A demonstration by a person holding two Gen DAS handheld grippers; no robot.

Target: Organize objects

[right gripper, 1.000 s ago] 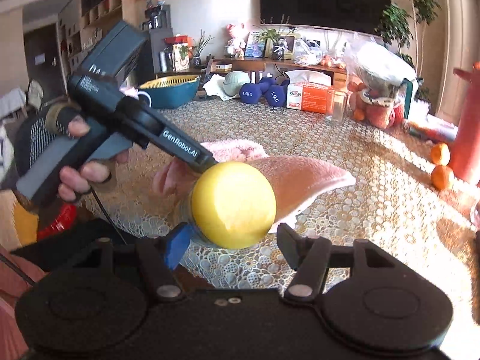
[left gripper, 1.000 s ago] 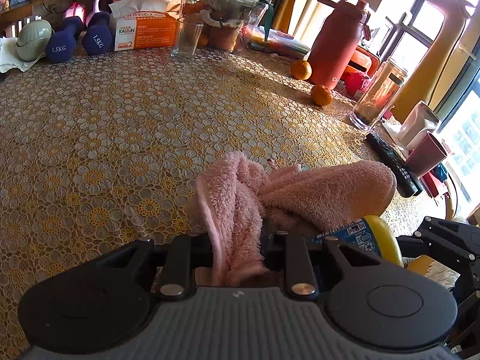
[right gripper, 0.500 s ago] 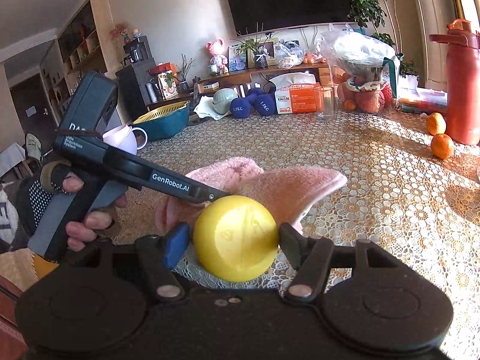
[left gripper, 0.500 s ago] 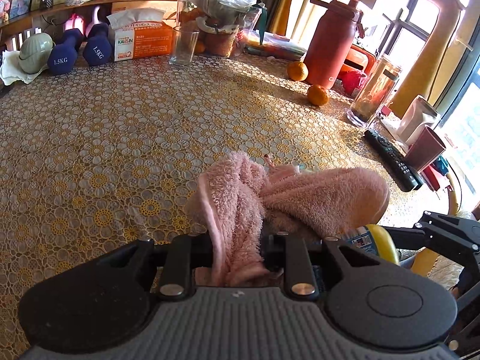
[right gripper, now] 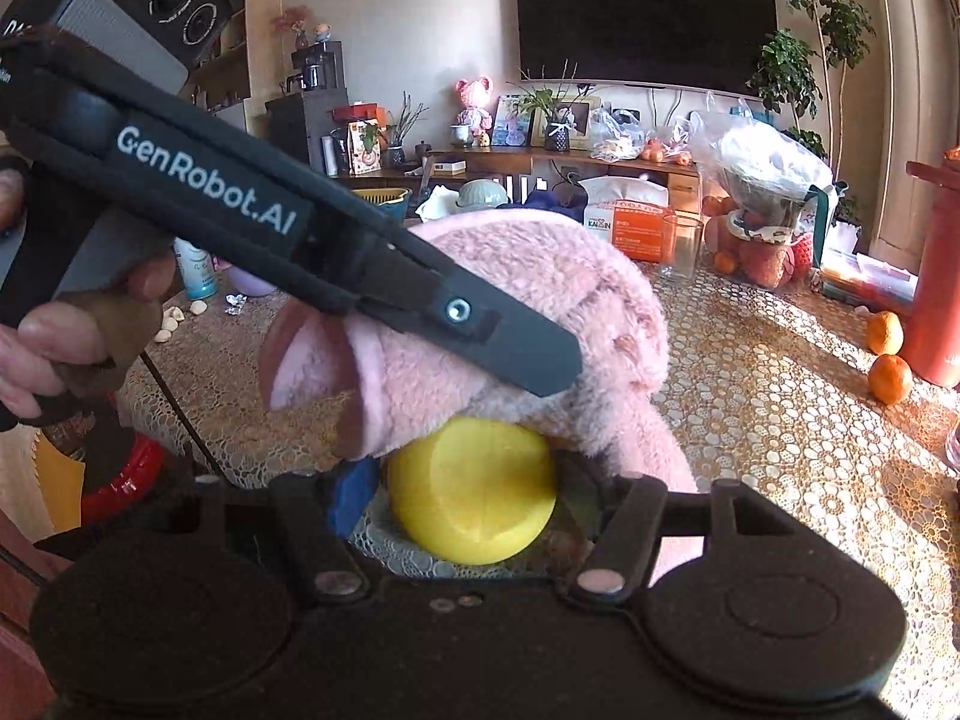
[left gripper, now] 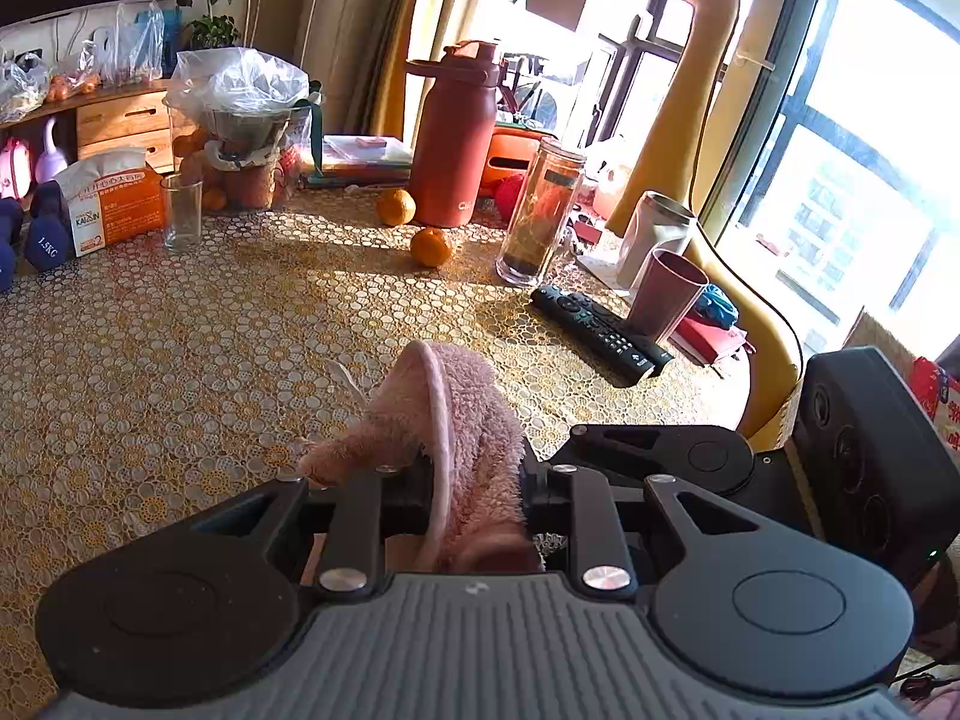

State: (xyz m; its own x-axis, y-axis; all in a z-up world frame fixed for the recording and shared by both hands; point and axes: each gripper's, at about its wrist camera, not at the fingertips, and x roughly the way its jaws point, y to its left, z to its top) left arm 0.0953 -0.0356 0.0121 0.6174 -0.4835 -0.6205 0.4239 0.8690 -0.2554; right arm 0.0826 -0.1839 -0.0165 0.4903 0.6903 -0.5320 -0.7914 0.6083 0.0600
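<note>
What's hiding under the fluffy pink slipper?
Under the pink slipper sits a yellow cap, held by the right hand-held gripper. Only the round yellow top shows. Whatever the cap belongs to is covered by the slipper and gripper, so I cannot tell what it is.

sunlit rm: big window (left gripper: 840,192), wall tv (right gripper: 645,18), wood shelf (right gripper: 540,159).

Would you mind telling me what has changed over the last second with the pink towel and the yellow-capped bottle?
The left gripper has lifted the pink towel off the table and carried it over the yellow-capped bottle, so the towel now drapes across it. Both grips stayed as they were: left on the towel, right gripper on the bottle. The oranges and the remote have not moved.
</note>
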